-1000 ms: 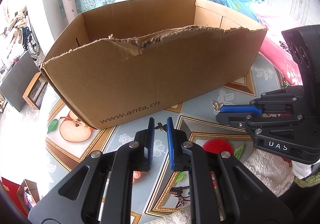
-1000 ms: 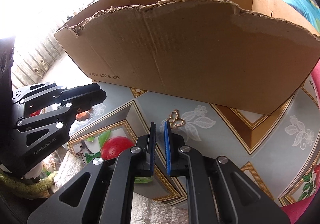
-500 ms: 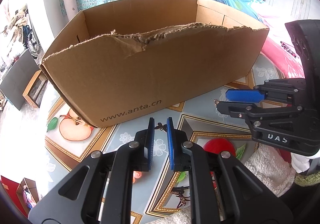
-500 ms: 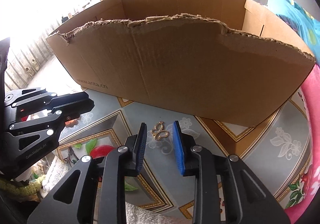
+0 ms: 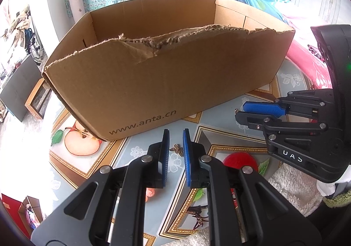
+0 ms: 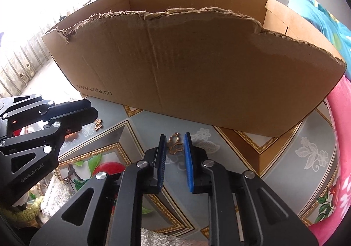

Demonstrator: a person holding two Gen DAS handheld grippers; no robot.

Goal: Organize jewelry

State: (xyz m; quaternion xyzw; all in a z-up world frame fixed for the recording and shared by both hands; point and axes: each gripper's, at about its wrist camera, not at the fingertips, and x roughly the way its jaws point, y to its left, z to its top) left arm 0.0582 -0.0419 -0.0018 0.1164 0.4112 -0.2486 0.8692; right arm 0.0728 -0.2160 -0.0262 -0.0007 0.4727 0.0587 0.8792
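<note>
Your right gripper (image 6: pixel 174 147): jaws closing, gold pendant (image 6: pixel 174 144) between tips on table, not yet pinched, long axis pointing toward box (image 6: pixel 197 66). Left gripper (image 5: pixel 176 147) nearly clenched, empty, small butterfly charm (image 5: pixel 178 149) just below.

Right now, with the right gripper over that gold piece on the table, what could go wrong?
1. The right gripper is closing around the flat gold openwork pendant; lying flat on the slick printed tablecloth, it may slip out.
2. The tall brown cardboard box stands close ahead; its torn rim could catch the lift.
3. The small gold butterfly charm by the left gripper could get knocked.
</note>
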